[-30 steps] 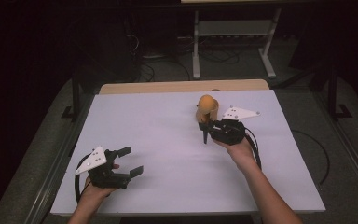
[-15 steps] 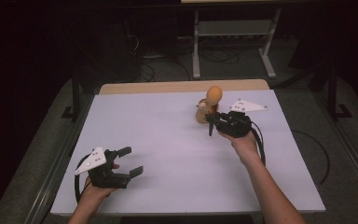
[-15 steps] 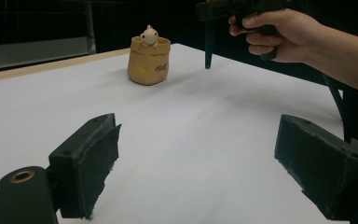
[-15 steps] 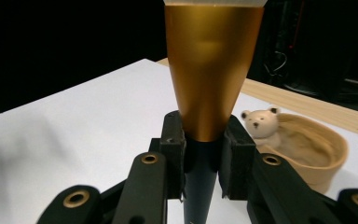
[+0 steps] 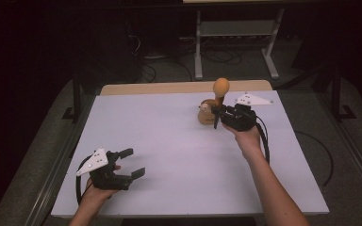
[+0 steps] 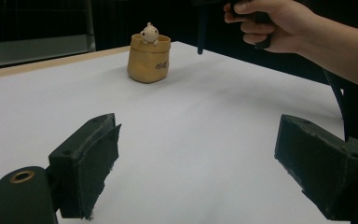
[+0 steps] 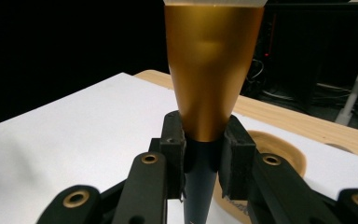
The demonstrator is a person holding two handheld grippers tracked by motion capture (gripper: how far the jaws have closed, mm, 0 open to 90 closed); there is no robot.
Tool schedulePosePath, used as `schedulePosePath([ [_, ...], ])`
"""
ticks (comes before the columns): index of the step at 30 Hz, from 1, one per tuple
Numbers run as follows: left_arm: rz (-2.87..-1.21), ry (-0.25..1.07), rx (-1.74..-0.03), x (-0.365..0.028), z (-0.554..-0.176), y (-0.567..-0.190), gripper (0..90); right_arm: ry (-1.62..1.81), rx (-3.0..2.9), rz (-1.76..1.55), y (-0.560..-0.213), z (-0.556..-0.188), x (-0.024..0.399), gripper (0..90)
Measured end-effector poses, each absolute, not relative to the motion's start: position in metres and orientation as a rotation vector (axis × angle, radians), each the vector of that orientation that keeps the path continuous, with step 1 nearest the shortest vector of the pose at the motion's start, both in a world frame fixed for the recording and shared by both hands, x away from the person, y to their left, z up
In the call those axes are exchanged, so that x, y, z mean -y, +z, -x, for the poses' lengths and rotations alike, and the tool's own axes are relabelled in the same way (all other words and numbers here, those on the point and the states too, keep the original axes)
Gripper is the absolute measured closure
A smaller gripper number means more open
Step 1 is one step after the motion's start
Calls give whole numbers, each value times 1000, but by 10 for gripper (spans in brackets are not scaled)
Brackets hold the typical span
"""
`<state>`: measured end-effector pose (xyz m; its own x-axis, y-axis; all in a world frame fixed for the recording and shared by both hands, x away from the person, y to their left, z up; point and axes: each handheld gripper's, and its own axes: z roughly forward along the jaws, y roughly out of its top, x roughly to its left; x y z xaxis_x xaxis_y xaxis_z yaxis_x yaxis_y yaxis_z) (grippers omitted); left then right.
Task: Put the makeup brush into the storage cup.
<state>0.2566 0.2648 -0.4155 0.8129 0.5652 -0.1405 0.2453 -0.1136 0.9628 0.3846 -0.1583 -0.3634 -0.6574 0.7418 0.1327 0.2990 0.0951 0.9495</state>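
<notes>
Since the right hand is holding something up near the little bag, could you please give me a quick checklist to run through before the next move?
1. Grip: right hand-held gripper is shut on the orange-topped tool at its neck: ok.
2. Tool clear of the table: its dark tip hangs above the surface in the left gripper view: ok.
3. Small tan bag upright, with the toy figure at its rim: ok.
4. Left hand-held gripper open, holding nothing, far from the bag: ok.
5. Tool lined up over the bag opening: cannot tell.
</notes>
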Motion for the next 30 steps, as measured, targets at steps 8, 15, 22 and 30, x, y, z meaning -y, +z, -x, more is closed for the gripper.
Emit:
schedulePosePath([
  [8, -1710, 318, -636, -265, -257, -415, 130, 1577, -1966, -1040, -359, -393, 160, 733],
  [15, -1717, 317, -637, -265, -256, -416, 131, 1576, -1930, -1055, -352, -403, 163, 732],
  [22, -1720, 313, -630, -265, -257, -417, 131, 1559, -1915, -1067, -349, -413, 163, 732],
  [30, -1718, 306, -634, -264, -257, -417, 132, 1553, -1876, -1093, -346, -427, 163, 732],
])
